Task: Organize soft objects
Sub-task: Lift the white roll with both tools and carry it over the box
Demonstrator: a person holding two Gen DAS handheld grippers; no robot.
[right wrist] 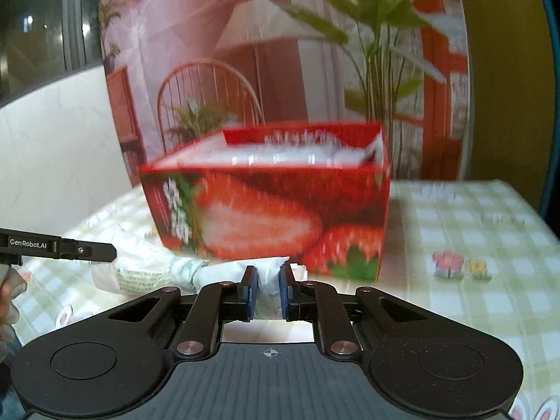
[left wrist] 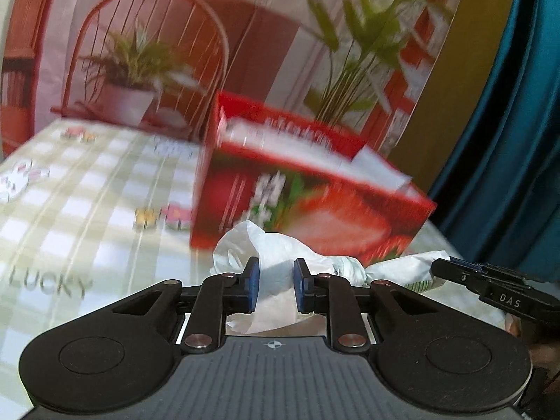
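Both tools, left tool (left wrist: 273, 285) and right tool (right wrist: 268, 292), pinch one crumpled white bag (left wrist: 280, 262); the red strawberry box (right wrist: 269, 203) at frame centre is blurred, its contents unreadable.

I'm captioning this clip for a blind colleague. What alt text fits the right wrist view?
The right hand-held gripper pinches one end of a white plastic bag lying on a green checked tablecloth. The left hand-held gripper meets the bag's other end. Behind stands an open red strawberry-print box.
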